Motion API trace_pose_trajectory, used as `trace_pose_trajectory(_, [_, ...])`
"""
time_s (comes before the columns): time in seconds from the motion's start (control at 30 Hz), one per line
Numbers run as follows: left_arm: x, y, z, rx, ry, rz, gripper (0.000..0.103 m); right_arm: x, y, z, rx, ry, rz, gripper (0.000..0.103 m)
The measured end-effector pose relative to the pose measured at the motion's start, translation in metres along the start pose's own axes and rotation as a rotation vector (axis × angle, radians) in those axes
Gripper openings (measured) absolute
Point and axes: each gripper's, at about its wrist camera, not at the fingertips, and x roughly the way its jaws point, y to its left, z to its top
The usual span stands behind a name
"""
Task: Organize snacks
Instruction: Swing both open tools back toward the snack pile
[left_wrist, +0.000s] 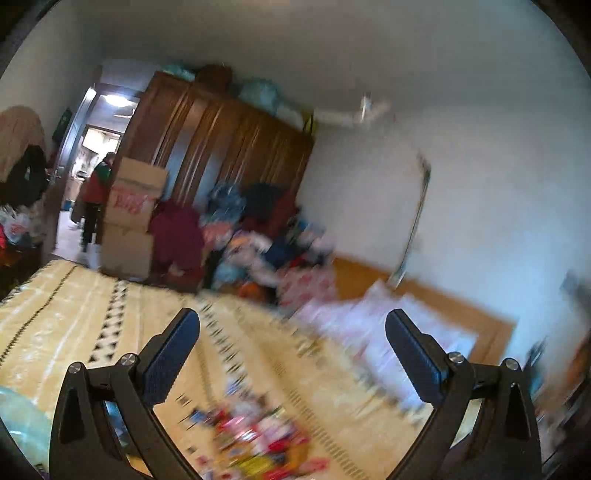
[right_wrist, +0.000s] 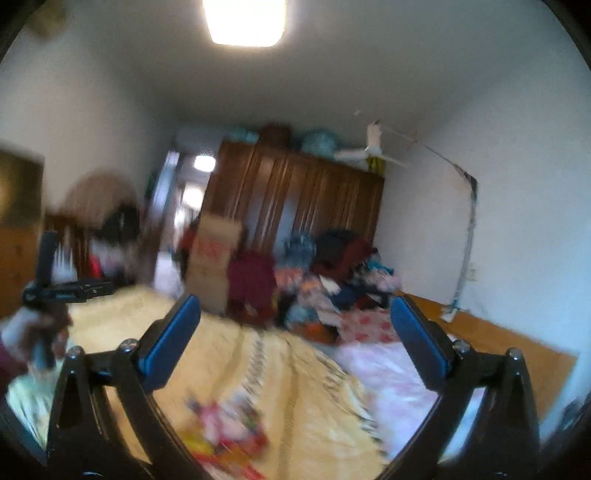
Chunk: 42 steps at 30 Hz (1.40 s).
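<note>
A blurred heap of colourful snack packets (left_wrist: 255, 439) lies on a yellow patterned bed cover (left_wrist: 74, 325), low in the left wrist view. My left gripper (left_wrist: 291, 321) is open and empty, raised above the bed and beyond the heap. In the right wrist view the same heap (right_wrist: 225, 432) lies low between the fingers. My right gripper (right_wrist: 295, 306) is open and empty, also held above the bed. The other hand-held gripper (right_wrist: 55, 288) shows at the left edge, its state unclear there. Both views are motion-blurred.
A pile of clothes (left_wrist: 251, 225) and stacked cardboard boxes (left_wrist: 129, 210) stand before a brown wardrobe (left_wrist: 221, 144). A pink quilt (right_wrist: 391, 373) covers the bed's right side. A doorway (left_wrist: 88, 162) with a person is at the left. A pale plastic bag (left_wrist: 22, 421) lies at lower left.
</note>
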Motion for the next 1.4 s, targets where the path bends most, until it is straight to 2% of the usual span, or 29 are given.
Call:
trace_pose_trajectory(0.07, [-0.022, -0.007, 0.031, -0.011, -0.058, 0.006, 0.103, 0.013, 0.023, -0.029, 0.014, 0.039, 0.013, 0.103])
trace_pose_trajectory(0.1, [-0.031, -0.008, 0.035, -0.019, -0.079, 0.010, 0.103, 0.021, 0.034, -0.050, 0.006, 0.074, 0.026, 0.103])
trace_pose_trajectory(0.13, [-0.037, -0.008, 0.034, -0.028, -0.087, 0.014, 0.103, 0.034, 0.053, -0.088, -0.018, 0.152, 0.053, 0.103])
trace_pose_trajectory(0.2, [-0.042, -0.006, 0.019, -0.016, -0.082, 0.022, 0.103, 0.048, 0.079, -0.139, -0.084, 0.236, 0.044, 0.103])
trace_pose_trajectory(0.27, [-0.037, 0.002, -0.010, -0.019, -0.060, 0.051, 0.103, 0.057, 0.101, -0.188, -0.181, 0.249, -0.008, 0.103])
trace_pose_trajectory(0.3, [-0.032, 0.010, -0.021, -0.052, -0.023, 0.060, 0.103, 0.062, 0.103, -0.198, -0.180, 0.267, -0.019, 0.103])
trace_pose_trajectory(0.33, [-0.027, 0.015, -0.030, -0.078, 0.013, 0.055, 0.103, 0.065, 0.096, -0.199, -0.122, 0.303, -0.001, 0.102])
trace_pose_trajectory(0.37, [-0.024, 0.017, -0.037, -0.095, 0.039, 0.055, 0.103, 0.063, 0.086, -0.192, -0.076, 0.297, 0.004, 0.102])
trace_pose_trajectory(0.4, [-0.025, 0.018, -0.045, -0.103, 0.055, 0.077, 0.102, 0.057, 0.074, -0.174, -0.044, 0.248, -0.028, 0.103])
trace_pose_trajectory(0.47, [-0.034, 0.005, -0.053, -0.071, 0.043, 0.068, 0.102, 0.047, 0.053, -0.144, -0.053, 0.175, -0.088, 0.103])
trace_pose_trajectory(0.57, [-0.054, -0.027, -0.066, -0.007, 0.009, 0.015, 0.103, 0.024, 0.036, -0.119, -0.110, 0.118, -0.101, 0.103])
trace_pose_trajectory(0.63, [-0.062, -0.045, -0.075, 0.030, 0.016, -0.024, 0.103, 0.017, 0.028, -0.118, -0.107, 0.114, -0.061, 0.103])
trace_pose_trajectory(0.7, [-0.059, -0.057, -0.078, 0.038, 0.038, -0.062, 0.103, 0.014, 0.017, -0.121, -0.062, 0.118, 0.021, 0.103])
trace_pose_trajectory(0.8, [-0.044, -0.062, -0.081, 0.044, 0.054, -0.054, 0.103, 0.030, 0.008, -0.131, -0.050, 0.152, 0.065, 0.103])
trace_pose_trajectory(0.9, [-0.002, -0.044, -0.113, 0.022, 0.139, 0.001, 0.103, 0.064, 0.002, -0.164, -0.010, 0.242, 0.093, 0.103])
trace_pose_trajectory(0.97, [0.037, -0.019, -0.157, 0.008, 0.244, 0.097, 0.103, 0.091, -0.005, -0.203, 0.095, 0.374, 0.186, 0.103])
trace_pose_trajectory(1.03, [0.080, 0.016, -0.217, -0.048, 0.398, 0.187, 0.102, 0.108, -0.003, -0.241, 0.149, 0.462, 0.244, 0.103])
trace_pose_trajectory(1.1, [0.110, 0.043, -0.279, -0.080, 0.530, 0.252, 0.100, 0.139, 0.001, -0.297, 0.230, 0.607, 0.293, 0.103])
trace_pose_trajectory(1.2, [0.133, 0.064, -0.351, -0.106, 0.678, 0.286, 0.098, 0.170, 0.013, -0.368, 0.353, 0.794, 0.358, 0.102])
trace_pose_trajectory(1.3, [0.145, 0.074, -0.389, -0.142, 0.740, 0.305, 0.098, 0.197, 0.037, -0.441, 0.412, 0.969, 0.380, 0.101])
trace_pose_trajectory(1.4, [0.151, 0.079, -0.412, -0.139, 0.764, 0.325, 0.098, 0.212, 0.050, -0.477, 0.452, 1.051, 0.382, 0.101])
